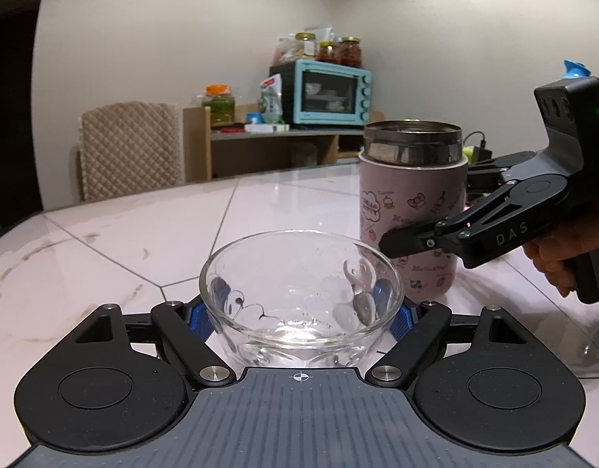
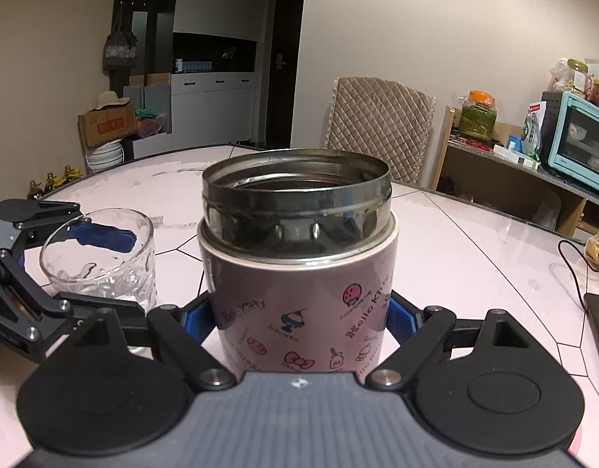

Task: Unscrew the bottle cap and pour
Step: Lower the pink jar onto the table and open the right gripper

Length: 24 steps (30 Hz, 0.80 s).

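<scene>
A pink Hello Kitty thermos jar point(image 2: 299, 292) stands upright on the table, its steel mouth open with no cap on it; it also shows in the left wrist view point(image 1: 412, 210). My right gripper point(image 2: 299, 319) is shut on the jar's body, blue pads against both sides; it shows from the side in the left wrist view point(image 1: 420, 234). A clear glass cup point(image 1: 299, 300) stands left of the jar. My left gripper point(image 1: 301, 318) is shut on the cup, blue pads on both sides. The cup also shows in the right wrist view point(image 2: 100, 257). No cap is in view.
The pink marble-tiled table point(image 1: 124, 257) spreads around both items. A quilted chair point(image 2: 381, 132) stands behind the table. A shelf with a teal toaster oven point(image 1: 323, 91) and jars is beyond. A black cable point(image 2: 572, 269) and a dark flat object lie at the right.
</scene>
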{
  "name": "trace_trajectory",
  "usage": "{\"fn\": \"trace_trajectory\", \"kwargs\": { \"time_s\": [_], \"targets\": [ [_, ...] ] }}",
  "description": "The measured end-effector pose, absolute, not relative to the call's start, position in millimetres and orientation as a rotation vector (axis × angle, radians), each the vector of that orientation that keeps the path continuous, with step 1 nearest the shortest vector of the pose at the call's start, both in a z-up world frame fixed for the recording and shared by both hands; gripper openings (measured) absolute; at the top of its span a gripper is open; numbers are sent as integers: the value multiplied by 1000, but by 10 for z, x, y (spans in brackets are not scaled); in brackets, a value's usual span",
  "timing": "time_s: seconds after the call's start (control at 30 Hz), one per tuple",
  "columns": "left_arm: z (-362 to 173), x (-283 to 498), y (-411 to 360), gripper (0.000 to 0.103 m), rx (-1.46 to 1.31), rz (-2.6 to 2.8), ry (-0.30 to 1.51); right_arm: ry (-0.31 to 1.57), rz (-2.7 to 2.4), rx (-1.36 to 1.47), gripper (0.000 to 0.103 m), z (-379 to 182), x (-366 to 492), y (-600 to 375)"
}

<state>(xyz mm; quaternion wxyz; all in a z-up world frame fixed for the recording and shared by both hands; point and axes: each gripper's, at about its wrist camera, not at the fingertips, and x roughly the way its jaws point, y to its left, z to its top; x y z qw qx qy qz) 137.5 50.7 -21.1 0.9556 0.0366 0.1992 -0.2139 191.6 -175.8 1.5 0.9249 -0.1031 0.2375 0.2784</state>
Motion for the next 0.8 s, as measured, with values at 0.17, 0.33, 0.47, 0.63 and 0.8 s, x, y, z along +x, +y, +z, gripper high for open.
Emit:
{"fn": "trace_trajectory", "kwargs": {
  "time_s": [0.17,0.33,0.47,0.63,0.8],
  "targets": [
    [-198,1364,470,86,87,-398,406,483,571,-193,88,22,1930,-1781],
    [-193,1353,458,86,74,-370,408,479,572,-185,88,31,1937,-1794],
    [-191,1331,458,86,51,-343,410,479,573,-172,88,24,1938,-1804],
    [-184,1311,450,86,31,-303,408,479,571,-152,88,23,1944,-1828],
    [-182,1290,400,86,40,-255,406,483,567,-140,88,17,1949,-1866]
  ]
}}
